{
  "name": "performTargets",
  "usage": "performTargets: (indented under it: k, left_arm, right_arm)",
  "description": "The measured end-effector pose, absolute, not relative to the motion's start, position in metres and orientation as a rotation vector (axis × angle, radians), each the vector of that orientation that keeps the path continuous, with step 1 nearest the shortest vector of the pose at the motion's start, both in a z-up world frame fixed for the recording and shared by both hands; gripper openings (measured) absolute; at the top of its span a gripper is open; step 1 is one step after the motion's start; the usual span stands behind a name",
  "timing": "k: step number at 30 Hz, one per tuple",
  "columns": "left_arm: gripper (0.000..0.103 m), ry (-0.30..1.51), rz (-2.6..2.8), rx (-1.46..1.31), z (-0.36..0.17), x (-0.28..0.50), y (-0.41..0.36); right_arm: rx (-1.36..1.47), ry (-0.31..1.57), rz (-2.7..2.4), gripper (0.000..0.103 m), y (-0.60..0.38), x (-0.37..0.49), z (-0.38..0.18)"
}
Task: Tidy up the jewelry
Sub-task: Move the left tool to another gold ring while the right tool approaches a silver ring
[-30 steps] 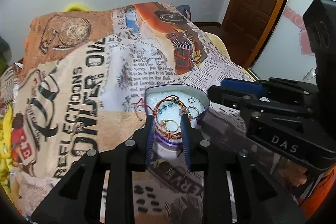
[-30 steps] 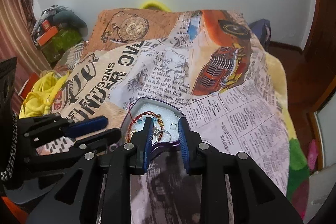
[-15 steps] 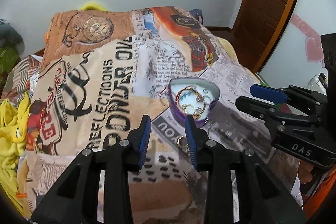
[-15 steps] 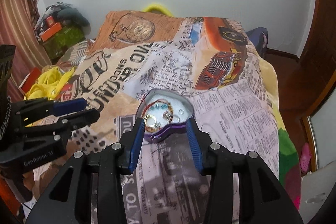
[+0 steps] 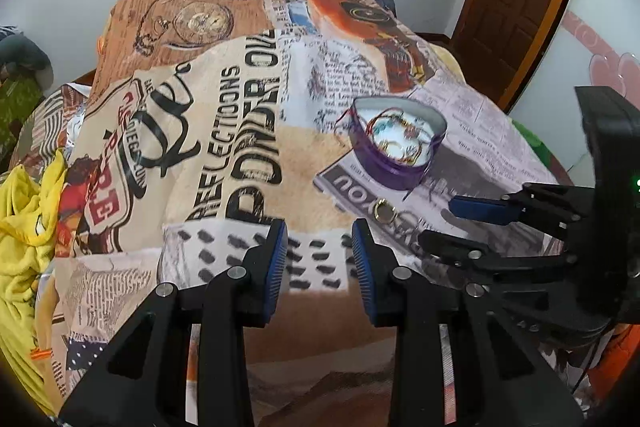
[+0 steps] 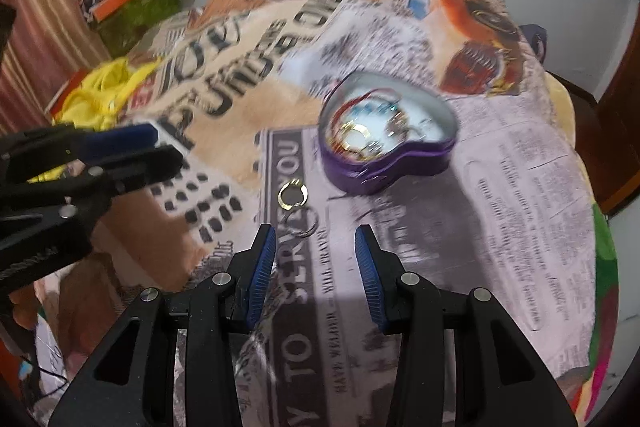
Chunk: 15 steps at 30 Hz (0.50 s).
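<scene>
Bedspread (image 6: 500, 187): ring (image 6: 293, 195) beyond right tool (image 6: 315, 239)

A purple heart-shaped tin (image 6: 386, 143) lies open on the bed, holding tangled bracelets; a gold ring (image 6: 293, 194) lies at its 7 o'clock.

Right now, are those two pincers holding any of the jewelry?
No. The left gripper and right gripper both stand open and empty. A gold ring lies loose on the blanket beside the heart-shaped tin.
</scene>
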<state>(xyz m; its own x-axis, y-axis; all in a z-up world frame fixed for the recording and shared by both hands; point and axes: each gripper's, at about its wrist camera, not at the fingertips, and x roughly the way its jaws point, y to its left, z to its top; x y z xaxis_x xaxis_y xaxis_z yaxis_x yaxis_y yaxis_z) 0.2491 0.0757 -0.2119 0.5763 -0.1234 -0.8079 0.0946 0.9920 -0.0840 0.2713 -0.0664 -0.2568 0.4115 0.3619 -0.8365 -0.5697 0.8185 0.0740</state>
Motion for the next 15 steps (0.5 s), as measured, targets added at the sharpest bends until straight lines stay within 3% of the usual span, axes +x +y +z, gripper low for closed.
performTargets:
  k: [12, 15]
  left_arm:
    - [0.032, 0.973, -0.161, -0.06, -0.23, 0.252, 0.079]
    - [0.032, 0.983, -0.17, -0.065, -0.233, 0.256, 0.076]
  right_arm:
    - [-0.267, 0.982, 0.604, 0.037, -0.057, 0.28, -0.266]
    - [-0.278, 0.978, 0.61, 0.021, -0.055, 0.279, -0.266]
